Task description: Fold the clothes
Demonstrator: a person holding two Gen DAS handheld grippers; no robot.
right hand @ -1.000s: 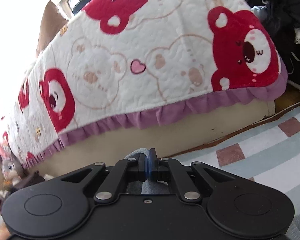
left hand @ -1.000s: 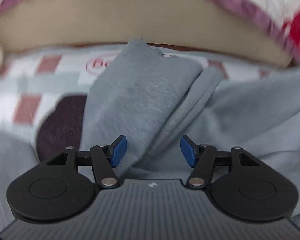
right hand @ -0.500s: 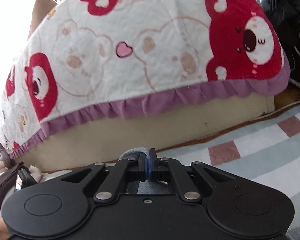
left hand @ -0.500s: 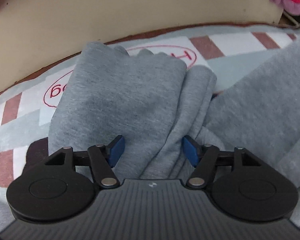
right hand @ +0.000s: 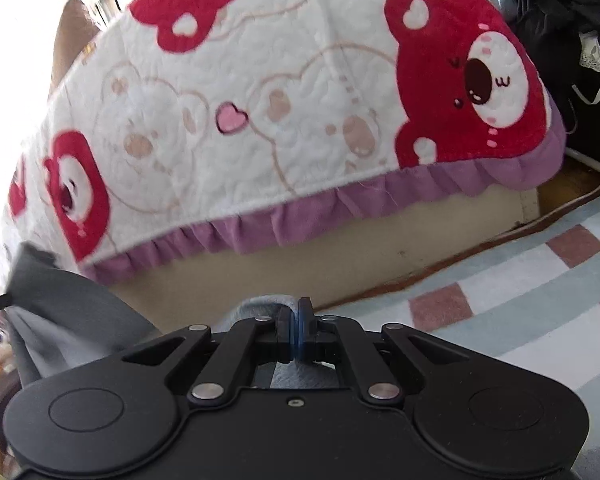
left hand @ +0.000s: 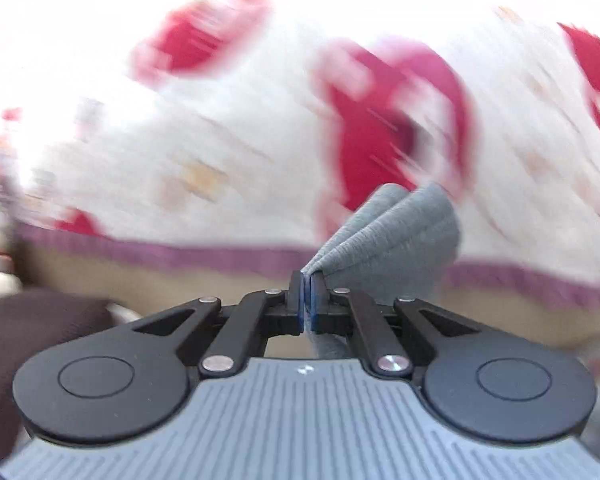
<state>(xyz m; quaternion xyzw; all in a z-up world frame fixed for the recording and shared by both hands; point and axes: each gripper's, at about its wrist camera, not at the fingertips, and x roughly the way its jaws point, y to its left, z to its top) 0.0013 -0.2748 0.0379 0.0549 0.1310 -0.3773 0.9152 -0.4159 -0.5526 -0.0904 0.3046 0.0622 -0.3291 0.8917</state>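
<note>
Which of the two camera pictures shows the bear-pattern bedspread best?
The right wrist view: the bedspread is sharp there, with red bears, a pink heart and the purple frill all clear. In the left wrist view it is only a smeared blur of white and red.

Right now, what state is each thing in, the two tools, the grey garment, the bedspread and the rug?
Left tool: shut on the grey garment, ribbed folds fanning out past its tips.
Right tool: shut on the grey garment.
Grey garment: pinched by both tools, held off the floor on the left.
Bedspread: draped over the bed, frill hanging.
Rug: flat on the floor.
</note>
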